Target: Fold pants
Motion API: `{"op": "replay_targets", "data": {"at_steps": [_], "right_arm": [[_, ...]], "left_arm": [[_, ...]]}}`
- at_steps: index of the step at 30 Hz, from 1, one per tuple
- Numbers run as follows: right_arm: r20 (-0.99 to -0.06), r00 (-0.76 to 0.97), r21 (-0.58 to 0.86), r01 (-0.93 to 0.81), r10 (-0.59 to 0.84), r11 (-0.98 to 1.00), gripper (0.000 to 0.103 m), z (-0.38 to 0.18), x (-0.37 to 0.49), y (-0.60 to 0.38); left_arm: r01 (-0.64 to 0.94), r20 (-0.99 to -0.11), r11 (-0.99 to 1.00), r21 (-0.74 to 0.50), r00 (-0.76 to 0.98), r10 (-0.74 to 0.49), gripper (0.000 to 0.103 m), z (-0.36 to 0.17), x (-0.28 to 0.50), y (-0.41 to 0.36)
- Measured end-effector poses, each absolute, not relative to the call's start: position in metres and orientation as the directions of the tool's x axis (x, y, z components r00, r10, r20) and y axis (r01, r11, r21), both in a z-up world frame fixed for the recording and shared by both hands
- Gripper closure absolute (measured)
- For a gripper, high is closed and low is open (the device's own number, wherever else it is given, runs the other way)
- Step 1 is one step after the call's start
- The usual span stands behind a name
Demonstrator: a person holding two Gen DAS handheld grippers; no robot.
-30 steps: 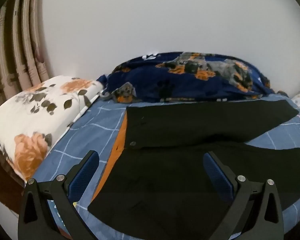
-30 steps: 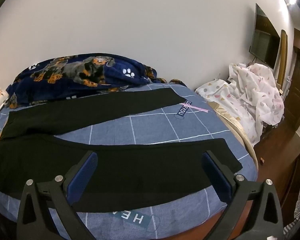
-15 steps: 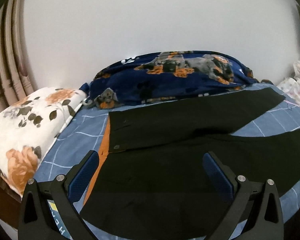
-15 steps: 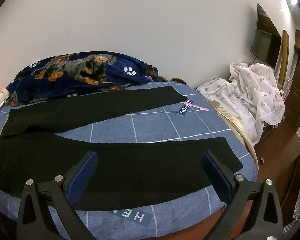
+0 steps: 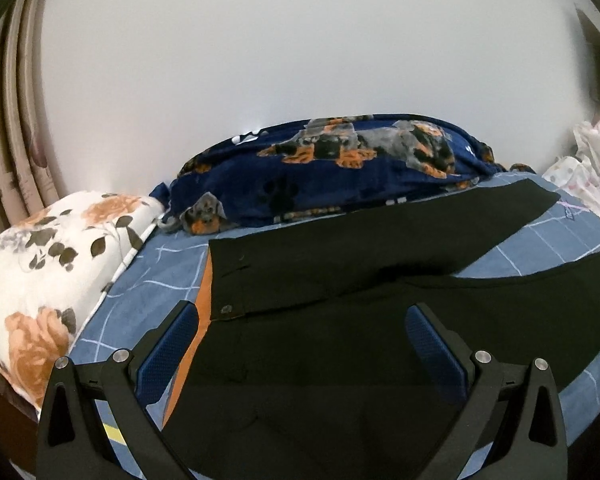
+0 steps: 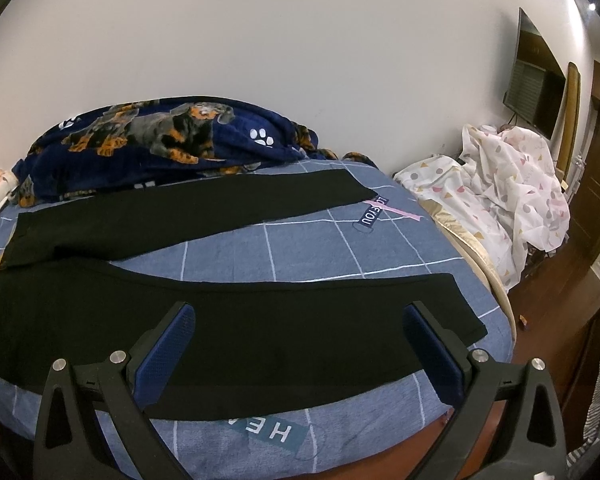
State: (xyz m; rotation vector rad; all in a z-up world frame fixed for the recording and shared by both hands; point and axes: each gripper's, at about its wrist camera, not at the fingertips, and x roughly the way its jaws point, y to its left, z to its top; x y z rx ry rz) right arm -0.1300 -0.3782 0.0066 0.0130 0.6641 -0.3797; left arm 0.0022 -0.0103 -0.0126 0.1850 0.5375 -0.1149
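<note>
We see the black pants spread flat on the blue checked bedsheet, legs splayed in a V: the near leg runs right, ending near the bed's right edge; the far leg angles toward the far right, its hem touching a "LOVE YOU" print on the sheet. Waistband sits at the left, orange lining showing along its edge, with a button just beside it. Left gripper hangs over the waist area, fingers wide apart, gripping nothing. Right gripper hangs over the near leg, fingers equally wide, empty. Far side: navy dog-print blanket against the wall. Left: floral pillow. Right of the bed: white patterned cloth heap.
</note>
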Motion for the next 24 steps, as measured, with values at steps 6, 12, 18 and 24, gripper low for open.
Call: {"op": "replay_targets", "data": {"at_steps": [6,12,18,24], "right_arm": [[-0.614,0.715,-0.114,0.341,-0.336,0.933,0.000,-0.002,-0.131,-0.373],[-0.624,0.707,-0.118,0.337,-0.334,0.934,0.000,-0.004,-0.129,-0.374],[-0.630,0.701,-0.121,0.335,-0.334,0.934,0.000,-0.004,-0.127,-0.374],[-0.638,0.695,-0.125,0.334,-0.333,0.934,0.000,-0.004,-0.123,-0.375]], "left_arm": [[0.160,-0.537,0.977,0.141,0.842,-0.060,0.000,-0.016,0.005,-0.012],[0.165,-0.538,0.972,0.166,0.842,-0.051,0.000,-0.020,0.005,-0.013],[0.164,-0.536,0.972,0.169,0.843,-0.049,0.000,-0.021,0.005,-0.014],[0.170,-0.543,0.970,0.171,0.838,-0.052,0.000,-0.025,0.007,-0.015]]}}
